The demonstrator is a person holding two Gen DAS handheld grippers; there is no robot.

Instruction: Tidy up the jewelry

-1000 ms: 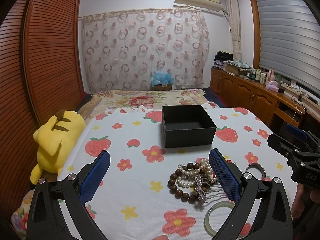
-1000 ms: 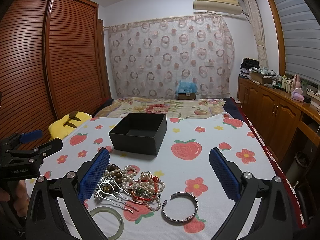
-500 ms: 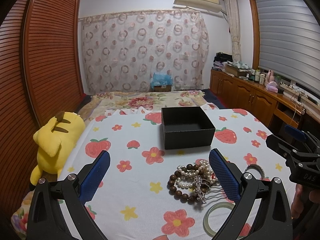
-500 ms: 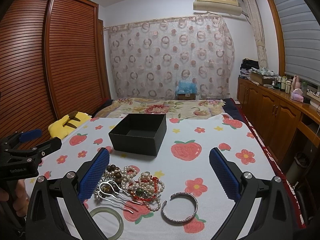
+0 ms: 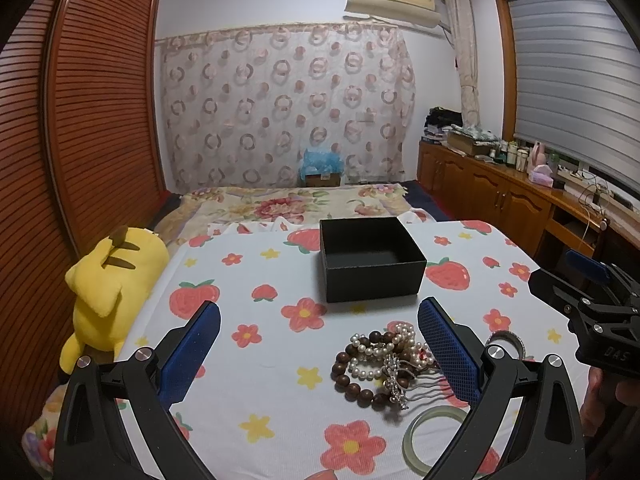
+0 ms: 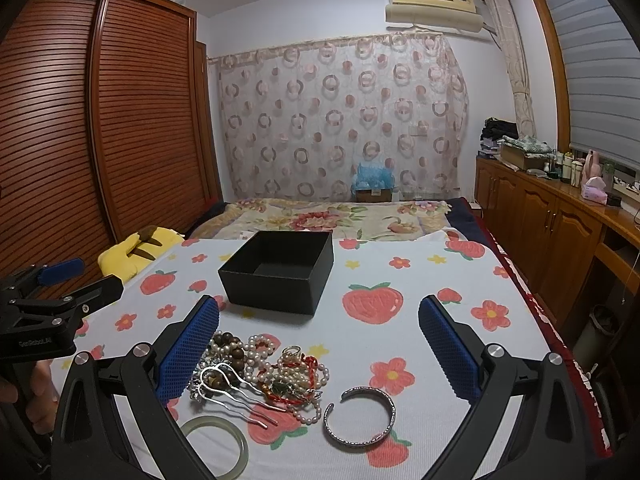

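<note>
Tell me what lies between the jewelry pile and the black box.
Only bare printed cloth separates the jewelry pile from the black box; the right wrist view shows it.

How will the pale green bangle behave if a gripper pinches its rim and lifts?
The pale green bangle looks like a rigid, glossy closed ring, so it should probably hold its shape but may slip on smooth sides. It lies flat on the strawberry-print cloth, apart from the tangled pile of beads, so it likely lifts free alone. Stood on edge it could roll; it may be brittle if dropped.
</note>
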